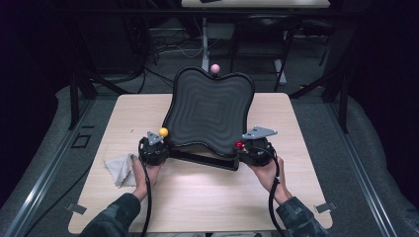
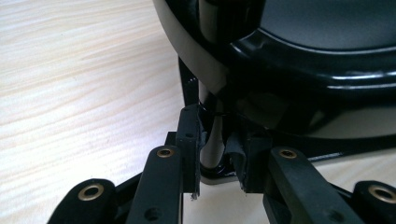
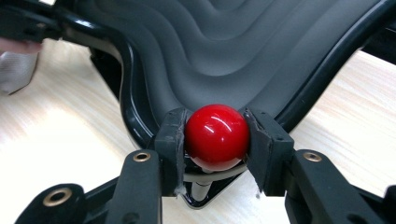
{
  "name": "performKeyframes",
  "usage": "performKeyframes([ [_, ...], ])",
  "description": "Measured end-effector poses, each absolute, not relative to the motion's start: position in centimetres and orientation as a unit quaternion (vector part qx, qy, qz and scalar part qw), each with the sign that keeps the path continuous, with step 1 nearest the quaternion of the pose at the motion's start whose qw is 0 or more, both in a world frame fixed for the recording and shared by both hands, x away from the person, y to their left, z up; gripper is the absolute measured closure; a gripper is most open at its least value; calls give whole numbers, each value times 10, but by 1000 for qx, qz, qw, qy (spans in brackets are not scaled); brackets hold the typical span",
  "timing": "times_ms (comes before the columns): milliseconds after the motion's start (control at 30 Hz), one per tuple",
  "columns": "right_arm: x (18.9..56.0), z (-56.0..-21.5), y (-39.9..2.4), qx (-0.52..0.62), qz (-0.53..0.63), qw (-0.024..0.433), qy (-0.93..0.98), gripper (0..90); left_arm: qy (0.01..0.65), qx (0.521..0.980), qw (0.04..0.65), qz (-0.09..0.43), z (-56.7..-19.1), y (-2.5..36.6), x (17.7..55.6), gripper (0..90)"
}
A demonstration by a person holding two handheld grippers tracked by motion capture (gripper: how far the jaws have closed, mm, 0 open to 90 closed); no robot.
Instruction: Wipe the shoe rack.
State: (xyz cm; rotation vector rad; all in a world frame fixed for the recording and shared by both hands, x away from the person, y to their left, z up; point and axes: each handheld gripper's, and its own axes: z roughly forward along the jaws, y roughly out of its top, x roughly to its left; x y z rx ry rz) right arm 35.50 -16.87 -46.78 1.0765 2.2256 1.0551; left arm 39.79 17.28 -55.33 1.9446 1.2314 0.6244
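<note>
Red ball (image 3: 217, 136) between right gripper's (image 3: 217, 149) jaws.

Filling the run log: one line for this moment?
left gripper: shut on post below yellow ball | right gripper: shut on red ball | black tray: tilted

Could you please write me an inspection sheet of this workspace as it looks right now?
Surface: light wood table, bare in front.
Job's things: black wavy board tilted on its base, with yellow knob, red knob and pink knob.
Clutter: crumpled cloth at the left.
Grippers: left gripper shut on a thin post under the board; right gripper shut on the red knob.
Cables: one trailing from each gripper.
Surroundings: dark room, metal frames, floor wires.
</note>
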Motion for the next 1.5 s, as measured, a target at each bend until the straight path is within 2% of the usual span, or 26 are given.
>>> performKeyframes([
  [367,377,-470,-176,400,389,225,799,597,476,765,365,235,-551,172,383,742],
  [867,377,-471,-176,400,393,222,798,590,479,767,355,234,-550,172,386,732],
  [1000,377,-472,-179,411,384,218,797,444,487,768,349,227,-548,175,384,546],
  [1200,367,-469,-199,427,370,220,795,144,480,776,346,219,-527,188,365,288],
  [1333,358,-469,-214,444,355,212,795,51,478,781,340,214,-518,197,350,155],
  [1500,348,-479,-230,459,329,204,800,0,479,785,341,196,-514,205,334,93],
])
